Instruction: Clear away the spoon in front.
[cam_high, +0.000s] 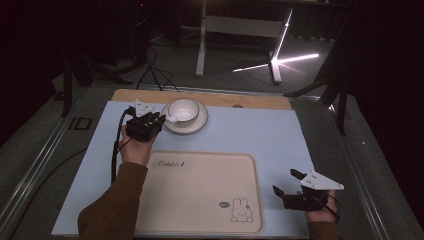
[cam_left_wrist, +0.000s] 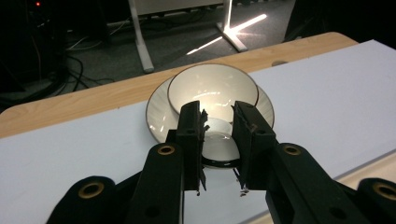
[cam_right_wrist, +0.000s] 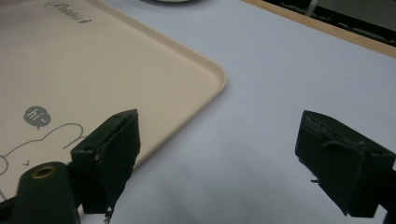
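Note:
A white cup (cam_high: 183, 110) stands on its saucer (cam_high: 200, 123) at the back of the blue mat. My left gripper (cam_high: 162, 118) reaches it from the left. In the left gripper view the jaws (cam_left_wrist: 217, 112) sit narrowed on either side of the cup's handle (cam_left_wrist: 217, 136), with the bowl of the cup (cam_left_wrist: 212, 86) and the saucer (cam_left_wrist: 156, 112) just beyond. My right gripper (cam_high: 284, 181) hovers low at the front right, open wide, beside the right edge of the beige tray (cam_high: 200, 185). In the right gripper view nothing lies between its jaws (cam_right_wrist: 219, 119); the tray's corner (cam_right_wrist: 205, 70) is at their left.
The blue mat (cam_high: 260, 130) covers a wooden tabletop whose far edge (cam_high: 250, 100) shows behind the saucer. The tray carries a rabbit drawing (cam_high: 241, 210). Beyond the table are a white desk frame (cam_high: 201, 55) and cables (cam_high: 155, 70) on a dark floor.

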